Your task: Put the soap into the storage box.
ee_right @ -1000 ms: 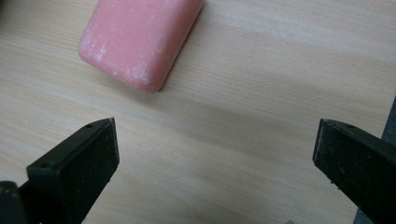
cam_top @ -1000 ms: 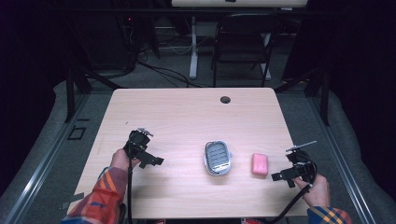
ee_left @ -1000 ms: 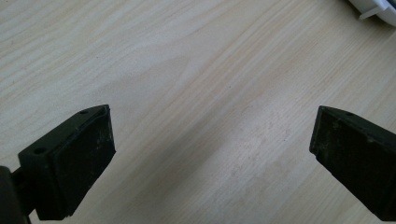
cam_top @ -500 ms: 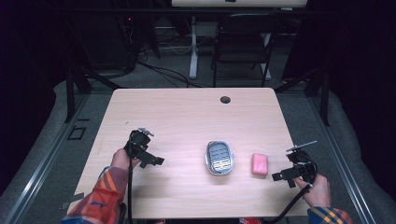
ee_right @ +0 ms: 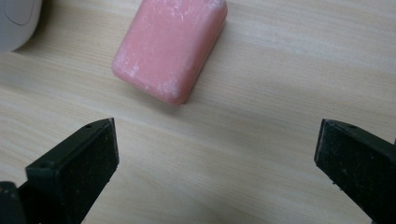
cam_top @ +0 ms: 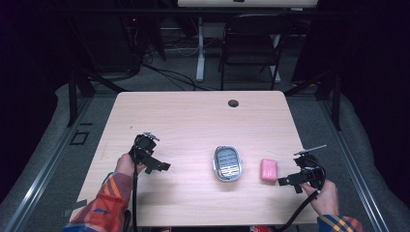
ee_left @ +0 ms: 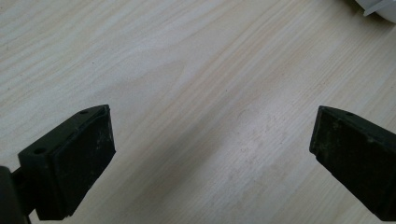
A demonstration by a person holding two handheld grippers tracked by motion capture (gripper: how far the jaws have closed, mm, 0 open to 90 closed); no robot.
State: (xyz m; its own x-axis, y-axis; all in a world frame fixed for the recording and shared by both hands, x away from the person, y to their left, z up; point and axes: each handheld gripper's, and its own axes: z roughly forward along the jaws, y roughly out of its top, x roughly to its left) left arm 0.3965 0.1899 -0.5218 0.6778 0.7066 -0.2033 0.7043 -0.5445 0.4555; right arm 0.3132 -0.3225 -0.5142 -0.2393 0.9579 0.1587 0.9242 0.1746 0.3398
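- Left gripper (cam_top: 163,167) held low over the near-left part of the wooden table (cam_top: 193,116), jaws spread wide, nothing between them but bare wood grain.
- Right gripper (cam_top: 282,181) near the table's near-right edge, jaws likewise released and wide apart, gripping nothing.
- Pink soap bar (cam_top: 269,169) lying flat on the table just beyond the right gripper's jaws, not touching them; seen close in the right gripper view (ee_right: 171,46), angled, with whitish scuffs.
- Soap dish (cam_top: 228,163), pale with a ridged grey inner part, resting near the table's middle, just left of the soap, apart from it.
- Dark chair (cam_top: 251,41) standing beyond the far edge.
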